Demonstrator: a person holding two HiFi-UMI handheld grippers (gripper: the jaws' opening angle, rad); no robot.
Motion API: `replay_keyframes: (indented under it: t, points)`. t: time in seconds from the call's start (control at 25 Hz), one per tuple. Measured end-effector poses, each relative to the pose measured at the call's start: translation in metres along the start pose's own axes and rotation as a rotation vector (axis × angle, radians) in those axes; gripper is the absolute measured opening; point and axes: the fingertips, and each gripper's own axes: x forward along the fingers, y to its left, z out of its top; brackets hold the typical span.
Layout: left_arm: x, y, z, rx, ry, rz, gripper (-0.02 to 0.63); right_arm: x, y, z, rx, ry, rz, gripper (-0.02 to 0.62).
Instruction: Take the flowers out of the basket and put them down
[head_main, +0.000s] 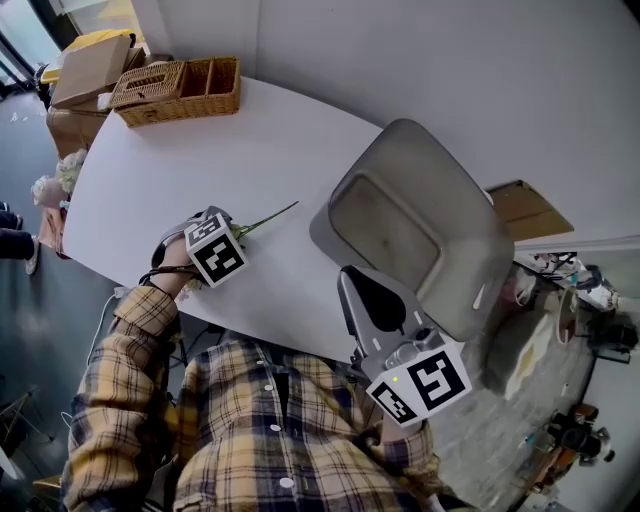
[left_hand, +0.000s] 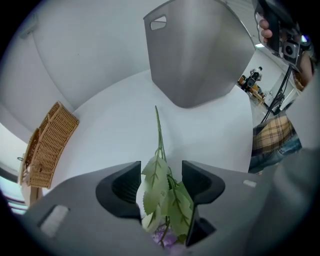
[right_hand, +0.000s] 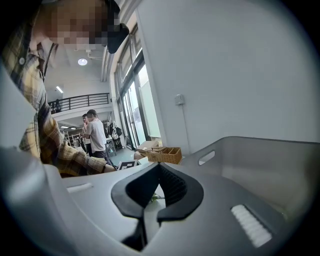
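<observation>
A tall grey plastic basket (head_main: 420, 225) stands tipped up on the white table (head_main: 200, 170), its opening turned toward me. My right gripper (head_main: 362, 292) is at its near rim with the jaws together, and the tips look shut on that rim (right_hand: 159, 167). The basket's wall and handle slot (right_hand: 270, 170) fill the right of the right gripper view. A flower stem (head_main: 270, 217) with green leaves lies on the table left of the basket. My left gripper (head_main: 226, 236) points steeply down over it. Its jaws (left_hand: 161, 172) stand open, with the leaves (left_hand: 160, 187) and a purple bloom (left_hand: 167, 240) loose between them.
A wicker tray (head_main: 180, 90) sits at the far left end of the table, with cardboard boxes (head_main: 90, 65) behind it. The table's near edge runs just in front of my left hand. People stand far off in the room (right_hand: 95, 135).
</observation>
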Motion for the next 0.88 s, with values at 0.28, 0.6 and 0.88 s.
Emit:
replay_keyframes:
  t: [0.28, 0.6, 0.88]
  points:
    - [-0.016, 0.006, 0.004, 0.005, -0.022, 0.023, 0.281, -0.005, 0.003, 0.003, -0.009, -0.011, 0.001, 0.006]
    - [-0.064, 0.007, 0.028, 0.019, -0.112, 0.074, 0.272, -0.024, 0.008, 0.009, -0.02, -0.041, -0.021, 0.006]
    - [-0.122, -0.016, 0.069, 0.012, -0.291, 0.074, 0.23, -0.043, 0.011, 0.016, -0.026, -0.074, -0.048, 0.006]
